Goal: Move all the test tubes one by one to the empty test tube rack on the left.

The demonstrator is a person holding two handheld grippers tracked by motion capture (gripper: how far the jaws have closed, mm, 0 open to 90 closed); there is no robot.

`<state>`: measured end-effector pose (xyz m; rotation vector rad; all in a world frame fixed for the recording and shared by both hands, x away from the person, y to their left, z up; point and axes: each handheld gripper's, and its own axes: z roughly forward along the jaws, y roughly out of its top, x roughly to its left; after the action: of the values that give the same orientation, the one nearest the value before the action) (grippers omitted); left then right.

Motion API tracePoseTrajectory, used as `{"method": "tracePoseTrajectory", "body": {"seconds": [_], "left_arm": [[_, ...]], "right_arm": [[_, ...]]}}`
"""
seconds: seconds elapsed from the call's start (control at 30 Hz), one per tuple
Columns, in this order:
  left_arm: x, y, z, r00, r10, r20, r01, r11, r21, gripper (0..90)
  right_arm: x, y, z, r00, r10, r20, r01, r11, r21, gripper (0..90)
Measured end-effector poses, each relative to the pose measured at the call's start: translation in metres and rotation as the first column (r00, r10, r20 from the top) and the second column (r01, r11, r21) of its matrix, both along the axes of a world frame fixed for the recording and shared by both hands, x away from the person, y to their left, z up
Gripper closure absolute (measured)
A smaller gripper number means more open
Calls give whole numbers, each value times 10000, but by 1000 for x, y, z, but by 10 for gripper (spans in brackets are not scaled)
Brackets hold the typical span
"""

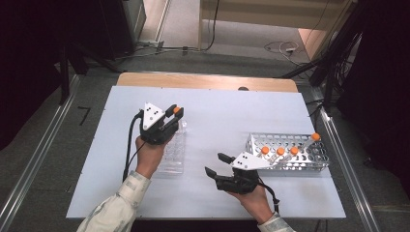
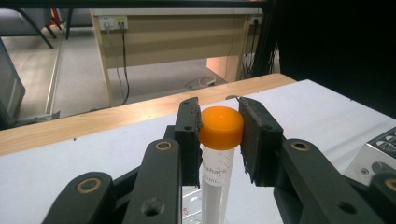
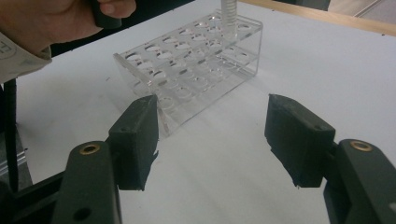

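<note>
White sheeting covers our worktop [image 1: 212,193], with a bare wooden strip along its far edge and grey floor beyond. Our left tool [image 1: 174,113] sits at about ten o'clock on the sheet, clamped on the orange cap of a clear tube [image 2: 220,135]. In the left gripper view the tube's lower end is cut off, and its printed lettering is partly hidden behind a pad. Beneath it stands the clear rack [image 3: 187,70], faint and hard to make out from above. Our right tool [image 1: 215,164] rests at about five o'clock, jaws well apart with nothing between them. Just behind it, at three o'clock, the metal rack [image 1: 290,145] holds four orange-capped tubes [image 1: 280,152]; its near corner is covered by the tool's grey plate. Bare sheet lies open between the two racks and toward twelve o'clock.
</note>
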<state>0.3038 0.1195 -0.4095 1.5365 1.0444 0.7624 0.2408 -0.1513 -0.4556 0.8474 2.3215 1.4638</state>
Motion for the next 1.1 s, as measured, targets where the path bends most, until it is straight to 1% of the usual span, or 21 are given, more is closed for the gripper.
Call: {"method": "tracePoseTrajectory", "body": {"seconds": [0.07,0.2,0.3,0.5,0.63,0.73,0.77,0.87,0.97,1.0,1.03,1.07,1.1], "left_arm": [[0,-1,-1,10000,5,-63,-4,9999,101,696],[0,-4,-4,9999,14,-171,-6,9988,481,695],[0,-5,-8,9992,2,-398,24,9979,646,695],[2,-5,-18,9956,-37,-940,113,9967,808,694],[3,-6,-21,9938,-55,-1112,170,9946,1020,688],[3,-6,-23,9920,-76,-1257,208,9944,1038,679],[4,-6,-23,9913,-85,-1314,214,9951,969,611],[3,-3,-23,9907,-101,-1358,217,9962,844,593],[0,0,-21,9911,-75,-1329,163,9977,652,539],[-1,0,-21,9916,-74,-1295,150,9982,581,511],[-2,1,-20,9924,-98,-1231,153,9989,435,423],[-4,2,-19,9930,-144,-1173,184,9993,331,423],[-7,2,-18,9939,-156,-1088,185,9995,257,384]], "right_arm": [[0,-1,0,10000,-23,-14,23,10000,9,337],[0,0,0,10000,-19,-15,19,10000,-14,337],[-1,1,-1,10000,-13,-9,13,10000,-58,337],[-1,1,-1,10000,0,-40,-1,10000,-61,337],[-1,1,-2,10000,34,-62,-35,9999,-101,337],[-1,2,-2,10000,34,-85,-35,9999,-130,337],[-1,2,-3,10000,35,-64,-36,9999,-147,337],[-1,2,-3,10000,19,-67,-20,9999,-110,337],[-1,1,-3,10000,10,-53,-11,9999,-100,337],[-1,1,-3,10000,-3,-41,3,9999,-105,337],[-1,1,-3,10000,-24,-19,24,10000,-95,337],[-1,1,-3,10000,-24,-19,24,10000,-95,337],[-1,1,-2,10000,-39,-21,38,10000,-91,337]]}}
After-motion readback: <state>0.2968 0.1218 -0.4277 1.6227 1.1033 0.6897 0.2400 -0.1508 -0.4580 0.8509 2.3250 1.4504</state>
